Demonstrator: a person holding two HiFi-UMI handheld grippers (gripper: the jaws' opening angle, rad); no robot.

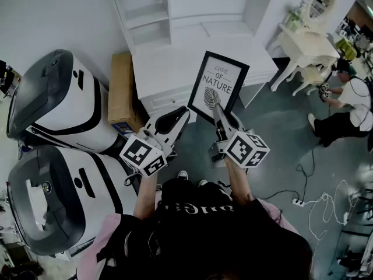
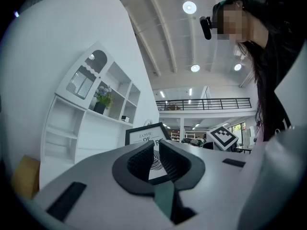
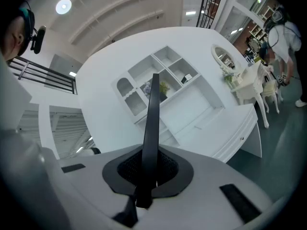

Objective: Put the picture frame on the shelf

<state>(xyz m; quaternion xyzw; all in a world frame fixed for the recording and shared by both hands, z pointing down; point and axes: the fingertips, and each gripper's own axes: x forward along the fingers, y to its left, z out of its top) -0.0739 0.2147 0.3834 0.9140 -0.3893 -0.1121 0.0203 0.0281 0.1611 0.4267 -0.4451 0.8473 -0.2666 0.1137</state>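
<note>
Right tongs (image 1: 218,111) clamped on the bottom edge of the picture frame (image 1: 218,86), which is edge-on in the right gripper view. Left tongs (image 1: 178,116) empty, narrow gap, just left of the frame. Frame long axis runs out along the right tongs toward the white shelf unit (image 1: 175,16) ahead. Cardboard box (image 1: 122,89) left, grey floor (image 1: 280,150) right. Frame's lower edge hidden by the right tongs.

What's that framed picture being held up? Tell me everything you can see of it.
The black-framed rectangular picture has a thin border around a white print reading LOVE OF NATURE above a dark leaf. It hangs tilted in the air before the white shelf unit, its lower edge pinched in the shut right tool.
</note>
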